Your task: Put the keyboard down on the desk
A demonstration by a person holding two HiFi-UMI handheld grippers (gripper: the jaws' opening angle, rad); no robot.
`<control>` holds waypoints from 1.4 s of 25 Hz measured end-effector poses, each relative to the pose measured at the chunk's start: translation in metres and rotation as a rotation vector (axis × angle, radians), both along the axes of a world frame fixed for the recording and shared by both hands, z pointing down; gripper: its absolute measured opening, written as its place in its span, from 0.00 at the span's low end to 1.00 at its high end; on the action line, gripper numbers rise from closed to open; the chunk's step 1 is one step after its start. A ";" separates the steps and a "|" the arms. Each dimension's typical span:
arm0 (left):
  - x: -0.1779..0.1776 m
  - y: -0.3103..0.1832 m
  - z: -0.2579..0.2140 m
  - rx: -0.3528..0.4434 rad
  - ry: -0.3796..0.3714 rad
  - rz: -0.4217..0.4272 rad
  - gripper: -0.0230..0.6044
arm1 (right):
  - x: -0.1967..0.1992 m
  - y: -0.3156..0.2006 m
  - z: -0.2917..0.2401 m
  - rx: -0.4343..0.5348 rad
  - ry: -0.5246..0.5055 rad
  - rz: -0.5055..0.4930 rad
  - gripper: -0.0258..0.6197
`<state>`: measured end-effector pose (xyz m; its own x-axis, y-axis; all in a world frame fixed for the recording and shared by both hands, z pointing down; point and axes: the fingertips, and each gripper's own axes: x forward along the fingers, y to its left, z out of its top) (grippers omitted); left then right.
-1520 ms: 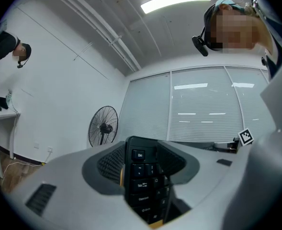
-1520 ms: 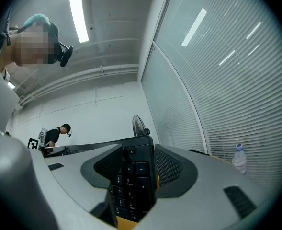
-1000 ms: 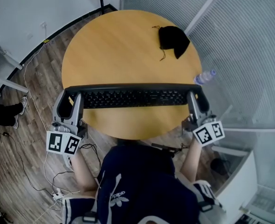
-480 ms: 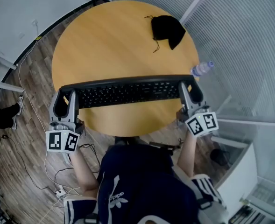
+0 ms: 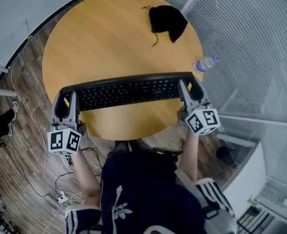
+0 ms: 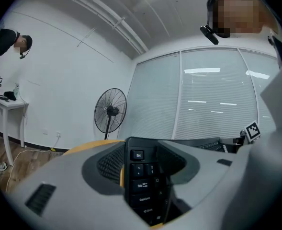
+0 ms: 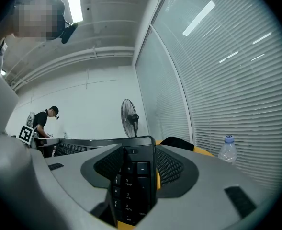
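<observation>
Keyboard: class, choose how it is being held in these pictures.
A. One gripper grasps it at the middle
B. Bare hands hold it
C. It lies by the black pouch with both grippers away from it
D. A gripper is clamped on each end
D: the left gripper is shut on the Esc-key end of the keyboard, and the right gripper is shut on its number-pad end.

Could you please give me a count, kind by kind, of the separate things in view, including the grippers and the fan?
Keyboard: 1
Black pouch: 1
Water bottle: 1
Standing fan: 1
Grippers: 2, the left gripper and the right gripper, each clamped on one end of the keyboard
Total: 6
</observation>
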<state>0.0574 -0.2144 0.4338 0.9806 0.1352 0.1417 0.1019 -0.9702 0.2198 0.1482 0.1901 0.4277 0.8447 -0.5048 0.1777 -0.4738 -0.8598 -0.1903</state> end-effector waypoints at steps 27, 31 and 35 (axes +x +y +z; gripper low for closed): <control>0.019 0.011 0.131 -0.012 -0.321 0.011 0.36 | 0.007 0.012 0.138 -0.064 -0.310 0.026 0.35; 0.023 0.014 0.135 -0.002 -0.330 0.011 0.36 | 0.005 0.016 0.149 -0.049 -0.335 0.039 0.35; 0.029 0.013 0.141 -0.002 -0.345 0.007 0.36 | 0.009 0.017 0.156 -0.034 -0.354 0.051 0.35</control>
<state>0.0867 -0.2010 0.5748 0.8741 0.1425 0.4644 0.0284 -0.9694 0.2440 0.1577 0.2067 0.5836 0.7520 -0.4521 0.4797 -0.3398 -0.8895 -0.3055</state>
